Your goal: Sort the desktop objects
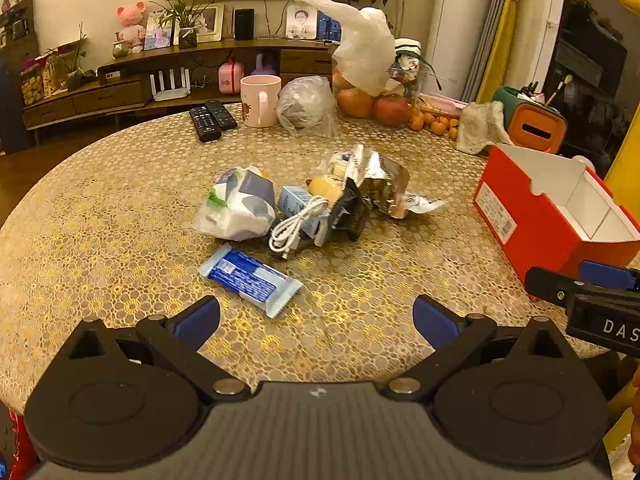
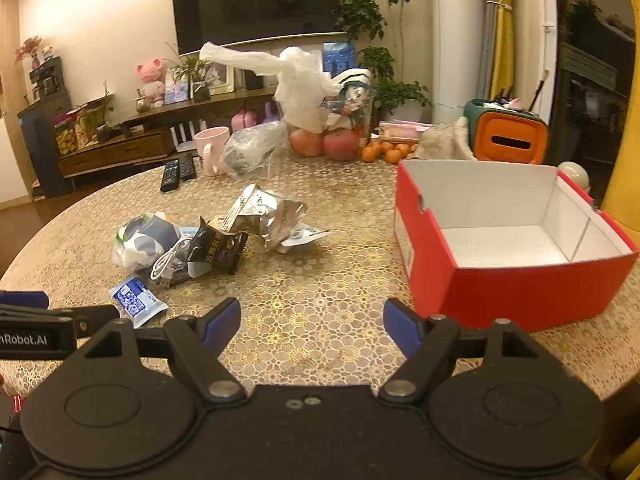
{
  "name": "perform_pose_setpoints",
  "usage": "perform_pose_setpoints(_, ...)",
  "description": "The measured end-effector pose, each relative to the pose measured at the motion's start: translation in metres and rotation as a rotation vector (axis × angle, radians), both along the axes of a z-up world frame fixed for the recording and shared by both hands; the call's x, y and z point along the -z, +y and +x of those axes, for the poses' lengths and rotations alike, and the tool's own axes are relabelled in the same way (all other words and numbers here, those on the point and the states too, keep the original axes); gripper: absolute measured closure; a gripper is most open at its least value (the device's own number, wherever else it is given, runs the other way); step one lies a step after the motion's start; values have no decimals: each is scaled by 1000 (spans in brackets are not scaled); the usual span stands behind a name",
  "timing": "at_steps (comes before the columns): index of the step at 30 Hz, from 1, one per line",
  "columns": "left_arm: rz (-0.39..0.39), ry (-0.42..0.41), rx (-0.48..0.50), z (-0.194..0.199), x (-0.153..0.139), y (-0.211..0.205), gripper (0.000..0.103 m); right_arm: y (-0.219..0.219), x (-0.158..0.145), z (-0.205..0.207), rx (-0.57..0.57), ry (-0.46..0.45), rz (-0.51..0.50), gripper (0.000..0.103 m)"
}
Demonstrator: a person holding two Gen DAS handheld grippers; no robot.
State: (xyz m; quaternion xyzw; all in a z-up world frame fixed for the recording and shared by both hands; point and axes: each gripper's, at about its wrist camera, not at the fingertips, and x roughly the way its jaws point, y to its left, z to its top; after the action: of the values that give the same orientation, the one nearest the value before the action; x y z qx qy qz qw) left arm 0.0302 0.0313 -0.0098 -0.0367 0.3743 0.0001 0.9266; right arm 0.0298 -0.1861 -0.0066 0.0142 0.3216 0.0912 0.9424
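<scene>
A heap of small items lies mid-table: a blue snack packet (image 1: 251, 278) nearest me, a coiled white cable (image 1: 294, 228), a white and grey bag (image 1: 239, 208), a black sachet (image 1: 350, 212) and a silver foil bag (image 1: 378, 180). The same heap shows in the right wrist view, with the blue packet (image 2: 136, 300) and cable (image 2: 170, 262). An open red box (image 2: 516, 240) with a white inside stands at the right, also in the left wrist view (image 1: 548, 216). My left gripper (image 1: 316, 316) is open and empty just short of the blue packet. My right gripper (image 2: 312, 322) is open and empty left of the box.
At the table's far side stand a pink mug (image 1: 260, 100), two remotes (image 1: 212, 120), a clear bag (image 1: 306, 106), a fruit bowl with apples (image 1: 372, 104), small oranges (image 1: 434, 122), a cloth (image 1: 480, 126) and an orange and green container (image 1: 532, 124). The table edge curves at left.
</scene>
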Motion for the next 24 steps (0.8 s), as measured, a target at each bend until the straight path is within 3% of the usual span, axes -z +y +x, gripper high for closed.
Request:
perform_pose_setpoints(9, -7, 4, -20, 37, 10, 26, 0, 16, 5, 43, -70, 24, -7, 25)
perform_pose_setpoints(24, 31, 10, -40, 123, 29, 67, 0, 37, 14, 152, -88, 70, -13, 25)
